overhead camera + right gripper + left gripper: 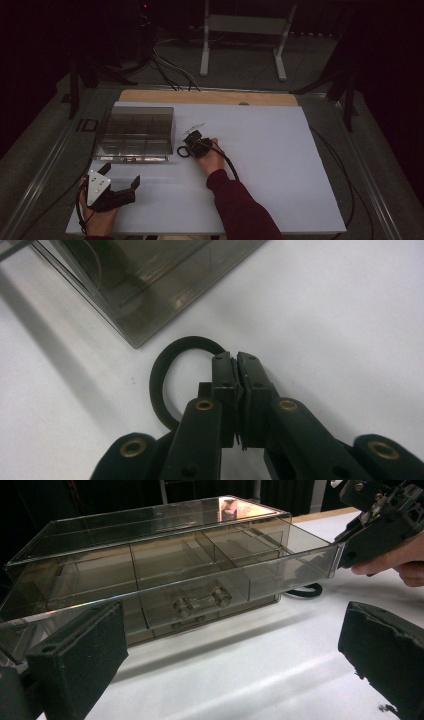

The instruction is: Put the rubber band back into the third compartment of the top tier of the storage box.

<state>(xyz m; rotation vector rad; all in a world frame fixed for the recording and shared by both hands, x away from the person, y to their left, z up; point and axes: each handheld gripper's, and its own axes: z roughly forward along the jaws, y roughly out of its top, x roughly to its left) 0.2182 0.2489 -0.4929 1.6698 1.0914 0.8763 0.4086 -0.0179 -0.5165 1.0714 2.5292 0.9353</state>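
my right gripper (236,357) has its jaws pressed together, pinching the rim of a black rubber ring (165,385) that lies flat on the white table top (280,165). the ring sits just beside the near right corner of the clear smoky plastic drawer box (134,134), apart from it, around the table's middle. from above, my right hand (210,159) is tilted down over the ring (183,151). my left gripper (122,187) is at the near left of the table, jaws spread wide, nothing between them, pointing at the box front. box drawer (200,587) is pulled partly out toward me, its clear handle (201,600) facing me, dividers visible inside. drawer contents: can't tell.
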